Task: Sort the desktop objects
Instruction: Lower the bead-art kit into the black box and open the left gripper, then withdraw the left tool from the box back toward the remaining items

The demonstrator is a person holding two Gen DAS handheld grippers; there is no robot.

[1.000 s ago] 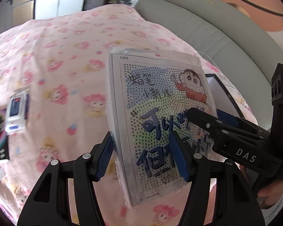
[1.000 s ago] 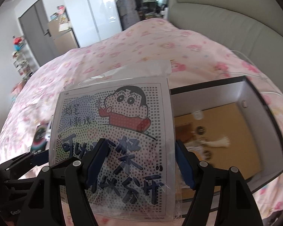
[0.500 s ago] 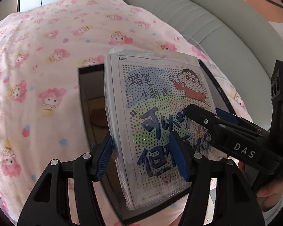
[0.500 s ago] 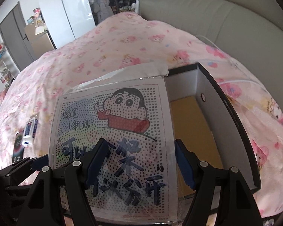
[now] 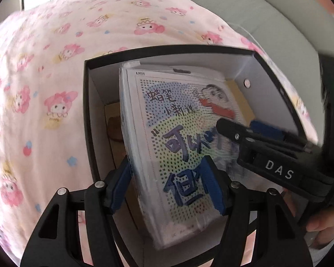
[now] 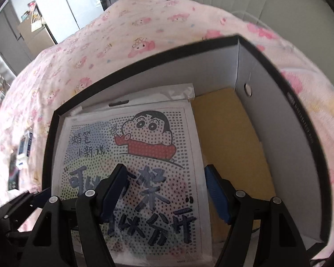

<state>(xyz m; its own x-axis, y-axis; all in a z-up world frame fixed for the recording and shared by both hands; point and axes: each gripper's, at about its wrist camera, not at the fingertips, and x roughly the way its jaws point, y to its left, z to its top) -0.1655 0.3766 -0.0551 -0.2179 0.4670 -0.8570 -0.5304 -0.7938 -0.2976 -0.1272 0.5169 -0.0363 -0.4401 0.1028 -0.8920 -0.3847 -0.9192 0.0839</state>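
A plastic-wrapped cartoon sheet pack with a dotted picture and bold characters hangs tilted inside an open black box with white inner walls. My left gripper is shut on the pack's left edge, one blue pad behind it and one on its face. It also shows at the lower left of the right wrist view. My right gripper is shut on the pack's right edge and reaches in from the right. The pack hides most of the box floor.
The box lies on a pink cartoon-print bedspread beside a grey padded headboard. A tan liner covers the box floor. On the bed to the left lie a small white-and-blue packet and a dark card. A hand holds the right gripper.
Both grippers carried the pack from over the bedspread to the box and lowered it between the box walls. The grip on the pack has not shifted.
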